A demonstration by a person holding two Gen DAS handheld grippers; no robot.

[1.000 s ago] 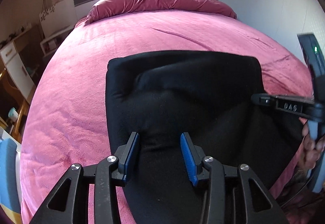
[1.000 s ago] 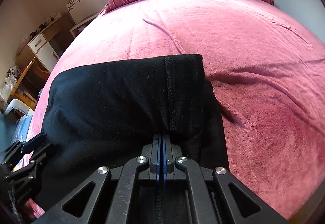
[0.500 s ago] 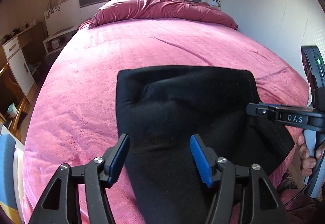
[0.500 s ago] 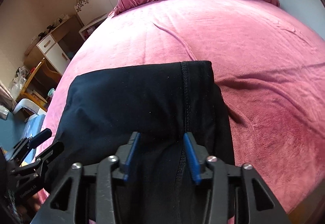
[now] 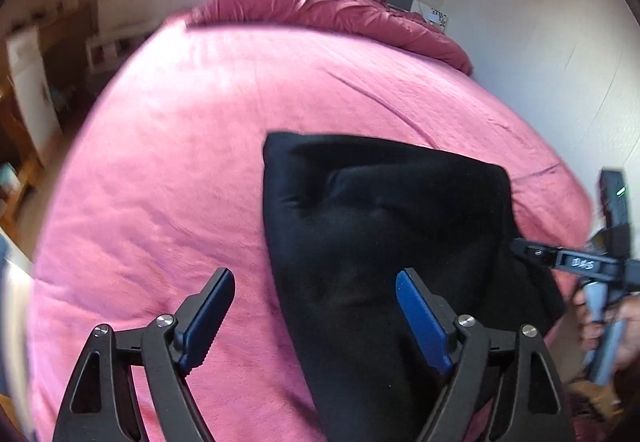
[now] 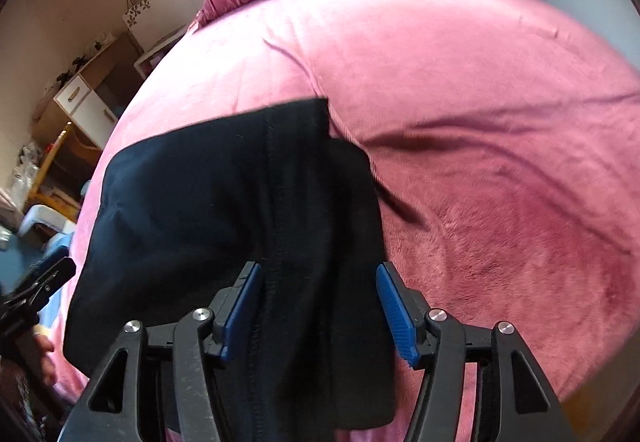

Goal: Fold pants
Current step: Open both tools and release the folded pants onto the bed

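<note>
Black pants (image 5: 384,226) lie folded on the pink bed (image 5: 180,169), near its front edge. My left gripper (image 5: 316,300) hangs above the fold's left edge, jaws still opening wide, pads clear of the cloth. In the right wrist view the pants (image 6: 224,193) show a stitched seam running toward me. My right gripper (image 6: 318,292) is over that seam with its jaws opening; the cloth lies below and between the blue pads, which do not press on it. The right gripper's body (image 5: 576,262) shows at the left view's right edge, in a hand (image 5: 624,330).
A bunched pink duvet (image 5: 332,9) lies at the head of the bed. A white and wood cabinet (image 6: 80,101), a wooden chair (image 6: 52,169) and a stool (image 6: 40,217) stand left of the bed. A pale wall (image 5: 540,53) runs along the right side.
Both grippers have opened and let go of the pants, the right from fully shut. Both have drawn back and a little up from the fold, the left one rolling as it went.
</note>
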